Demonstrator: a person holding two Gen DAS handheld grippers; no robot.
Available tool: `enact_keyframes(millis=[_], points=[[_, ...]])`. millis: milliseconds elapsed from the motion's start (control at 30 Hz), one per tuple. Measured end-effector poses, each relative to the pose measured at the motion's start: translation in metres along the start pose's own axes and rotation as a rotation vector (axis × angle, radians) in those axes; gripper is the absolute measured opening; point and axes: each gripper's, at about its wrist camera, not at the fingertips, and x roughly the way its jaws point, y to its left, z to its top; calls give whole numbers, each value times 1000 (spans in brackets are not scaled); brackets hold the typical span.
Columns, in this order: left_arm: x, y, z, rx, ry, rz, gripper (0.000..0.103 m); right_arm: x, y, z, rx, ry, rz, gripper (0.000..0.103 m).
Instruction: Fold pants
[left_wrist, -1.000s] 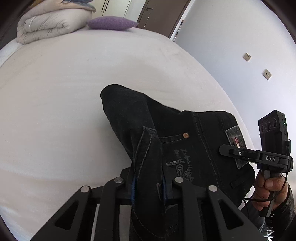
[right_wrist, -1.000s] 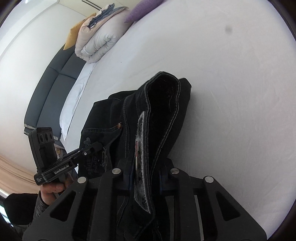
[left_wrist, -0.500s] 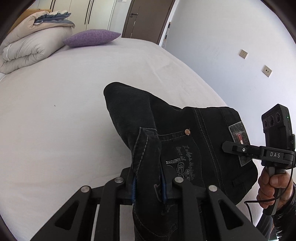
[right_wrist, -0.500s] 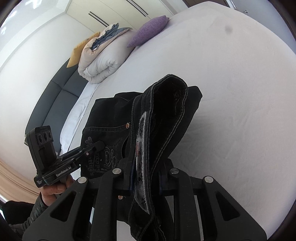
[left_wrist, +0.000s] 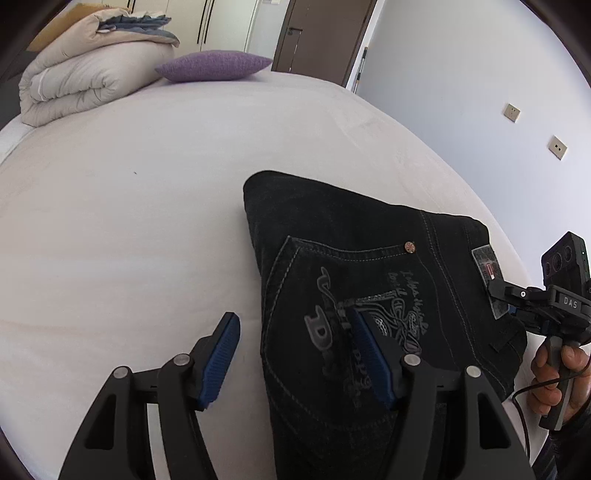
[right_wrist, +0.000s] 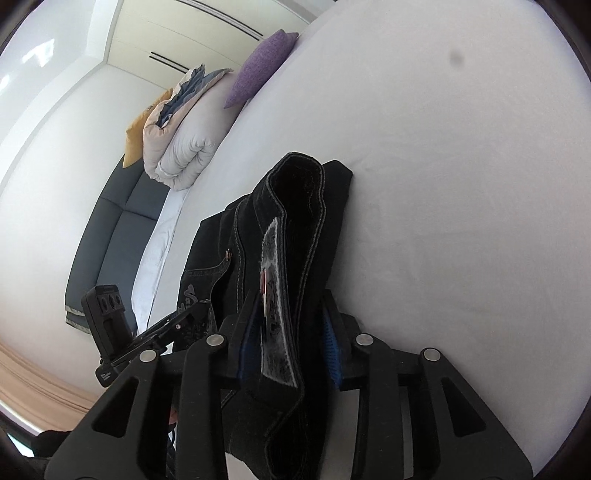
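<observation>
Folded black denim pants (left_wrist: 369, 288) lying flat on white-sheeted bed (left_wrist: 129, 221), back pocket up, at 1 o'clock of left claw (left_wrist: 295, 358), whose jaws have just been opening and now stand wide, off the cloth, fold judged laid down. Right claw (right_wrist: 290, 343) jaws also just opening, now partway, waistband with grey patch (right_wrist: 273, 295) still upright between pads (right_wrist: 330, 343), pad contact hard to tell, likely mid-release.

A wide bed (left_wrist: 155, 192) in a pale sheet carries everything. Black pants (left_wrist: 369, 266) lie folded on it, directly ahead of both tongs. Far beyond them, at the bed's head, sit a rolled duvet (left_wrist: 81, 81) and a purple pillow (left_wrist: 210, 66).
</observation>
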Motion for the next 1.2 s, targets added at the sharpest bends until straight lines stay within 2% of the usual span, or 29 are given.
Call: enact_keyframes(millis=[33,100,167,233,367,500,533,600,667,700,767,833,967,1100,1200], points=[[-15,-5,-6,23,-39,19,67,-10,4,-5,-11,-27,-19,46],[-44,-19,-18,71,-112,64,76,-30,14,-24,-36,-70,-84,60],[-76,-31,-30,101,-204,117,94,-51,28,-38,-56,-123,-116,64],[-110,-44,-42,119,-305,149,101,-72,44,-55,-85,-171,-155,64],[-167,-67,-56,167,-458,255,103,-114,87,-91,-205,-299,-252,64],[-225,-79,-74,230,-583,420,103,-160,140,-129,-365,-465,-344,67],[-239,-81,-76,231,-604,451,103,-171,154,-139,-409,-522,-371,70],[-263,-87,-84,216,-638,477,103,-199,183,-161,-491,-664,-398,92],[-288,-94,-94,194,-700,522,103,-226,209,-183,-567,-816,-398,103],[-300,-99,-102,193,-746,565,103,-238,219,-192,-602,-874,-404,103],[-324,-104,-112,191,-796,581,103,-258,241,-207,-668,-966,-436,103],[-342,-105,-114,169,-791,567,103,-273,256,-216,-691,-1002,-449,103],[-363,-96,-117,58,-749,545,103,-293,279,-233,-693,-992,-446,103],[-354,-86,-119,0,-638,519,103,-295,291,-256,-721,-878,-458,103],[-331,-79,-123,-4,-540,494,103,-287,281,-265,-620,-750,-471,103]])
